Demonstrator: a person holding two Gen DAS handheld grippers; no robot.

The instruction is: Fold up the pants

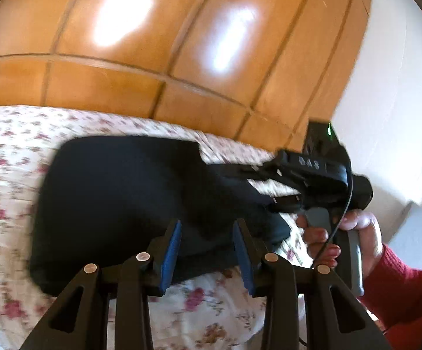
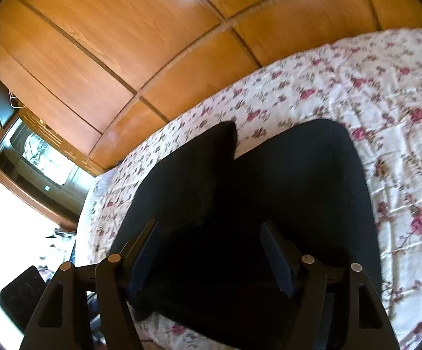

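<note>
**Dark pants folded on the bed, both hand-held grippers released**

I see the pants [image 2: 284, 192] lying as a dark, folded bundle on the bed [image 2: 386, 110], which is covered by a white sheet printed with pink flowers. From my right wrist view the bundle shows two rounded far lobes with a narrow wedge of sheet between them; its near edge reaches almost to the bed's near side. From my left wrist view the far edge of the fabric runs straight and the left edge curves round.

My right hand-held gripper [image 2: 211, 250] hangs over the near part of the pants with its jaws spread wide; the pads do not press on the cloth. My left hand-held gripper [image 1: 208, 248] is likewise released, jaws parted, blue pads [image 1: 170, 250] clear of the fabric beneath. In that view I also see the right hand [image 1: 348, 239], in a red sleeve [image 1: 409, 291], around the other tool's handle just past the bundle's right edge.

Open sheet lies to the left, right and beyond the pants. Past the bed's far edge stands a wooden panelled wardrobe [image 1: 182, 58], close behind.

White marks on the right tool's body are too blurred for me to read.
</note>
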